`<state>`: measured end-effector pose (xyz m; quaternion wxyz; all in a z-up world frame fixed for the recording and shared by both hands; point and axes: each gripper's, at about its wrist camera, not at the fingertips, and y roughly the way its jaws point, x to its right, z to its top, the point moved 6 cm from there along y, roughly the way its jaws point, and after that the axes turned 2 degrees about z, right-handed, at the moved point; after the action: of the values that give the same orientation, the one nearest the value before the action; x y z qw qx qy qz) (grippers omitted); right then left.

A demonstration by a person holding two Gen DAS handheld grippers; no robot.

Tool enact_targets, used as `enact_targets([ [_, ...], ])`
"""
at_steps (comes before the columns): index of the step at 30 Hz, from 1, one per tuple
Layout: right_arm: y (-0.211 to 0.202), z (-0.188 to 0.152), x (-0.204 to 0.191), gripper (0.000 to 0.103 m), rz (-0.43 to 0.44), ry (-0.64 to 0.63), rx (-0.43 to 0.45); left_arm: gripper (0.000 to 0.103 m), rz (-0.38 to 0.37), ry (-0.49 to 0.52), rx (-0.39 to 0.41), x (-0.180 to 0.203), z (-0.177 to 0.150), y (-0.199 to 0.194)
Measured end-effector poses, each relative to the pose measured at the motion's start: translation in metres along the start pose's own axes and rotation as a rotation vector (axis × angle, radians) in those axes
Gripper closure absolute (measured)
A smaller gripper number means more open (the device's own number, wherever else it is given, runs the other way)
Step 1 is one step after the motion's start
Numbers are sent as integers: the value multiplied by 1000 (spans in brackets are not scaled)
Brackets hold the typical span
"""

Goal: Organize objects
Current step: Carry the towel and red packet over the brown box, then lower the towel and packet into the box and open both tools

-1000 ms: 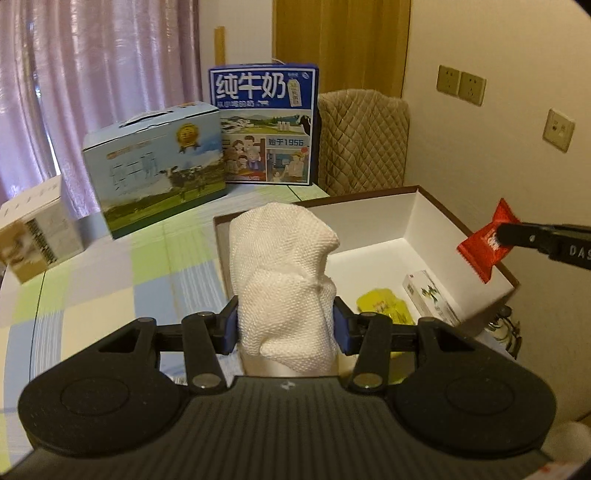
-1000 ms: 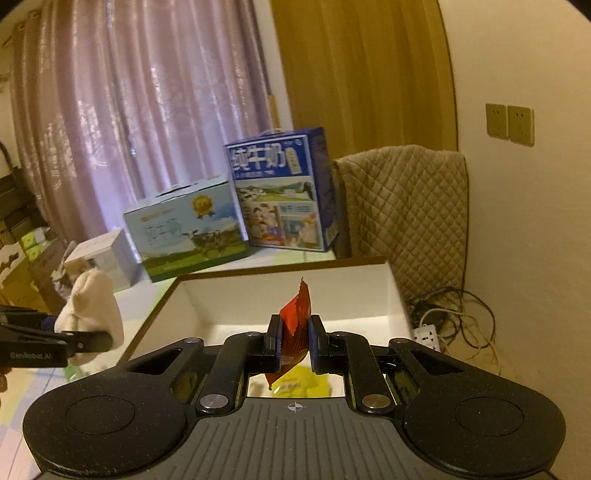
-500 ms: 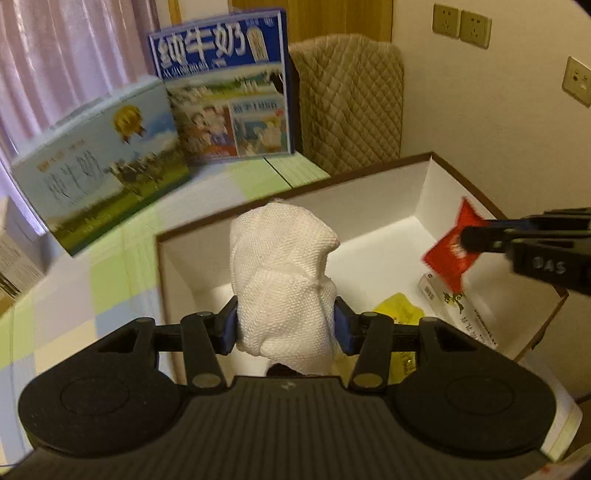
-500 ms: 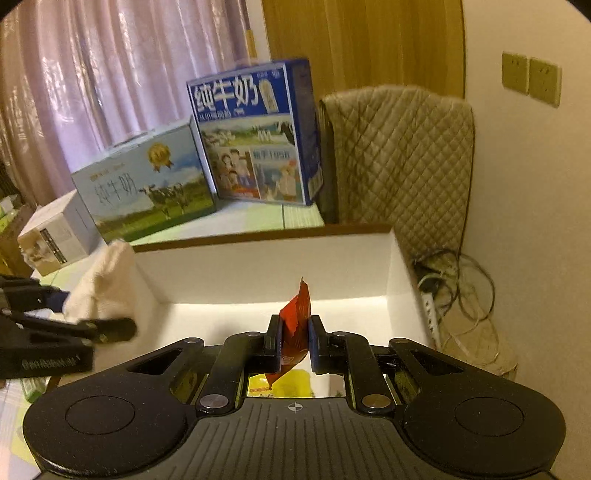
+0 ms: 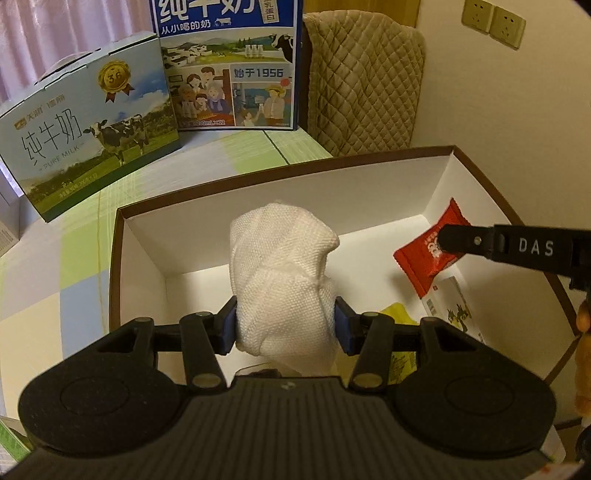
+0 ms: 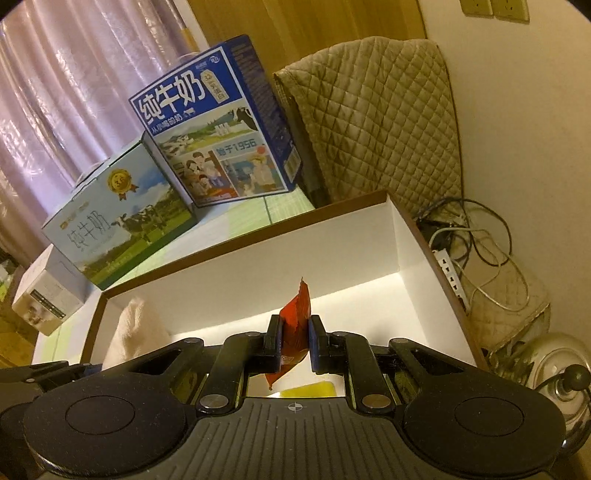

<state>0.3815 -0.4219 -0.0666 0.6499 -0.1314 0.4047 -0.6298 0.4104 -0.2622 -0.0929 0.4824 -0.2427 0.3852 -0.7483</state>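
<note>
Left wrist view: both hand-held grippers, clamping white cloth (image 5: 282, 273) and red packet (image 5: 430, 254), now sit lower inside box (image 5: 140, 236).

black left tool (image 5: 285, 326) with blue pads; right tool (image 6: 294, 341) marked "das".

Pink curtains (image 6: 74, 92), cream wall (image 6: 517, 110) with sockets (image 5: 493, 22), quilted cover (image 6: 376, 122), checked tablecloth (image 5: 55, 258), warm dim light
</note>
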Motion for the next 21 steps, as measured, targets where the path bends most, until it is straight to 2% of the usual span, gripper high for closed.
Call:
enact_targets([
  [3, 2, 0, 0, 92, 1, 7, -1, 51, 12, -10, 13, -1, 3, 0],
  [5, 3, 0, 0, 92, 9, 13, -2, 43, 13, -18, 26, -3, 5, -2],
  [7, 4, 1, -1, 92, 10, 11, -3, 26, 14, -24, 34, -4, 7, -4],
  [18, 2, 5, -12, 92, 47, -19, 21, 23, 50, 1, 44, -13, 4, -12],
  [20, -1, 8, -17, 89, 63, -38, 32, 21, 55, 4, 47, -16, 2, -14],
  [21, -2, 9, -19, 82, 71, -43, 33, 18, 56, 4, 48, -17, 1, -16],
])
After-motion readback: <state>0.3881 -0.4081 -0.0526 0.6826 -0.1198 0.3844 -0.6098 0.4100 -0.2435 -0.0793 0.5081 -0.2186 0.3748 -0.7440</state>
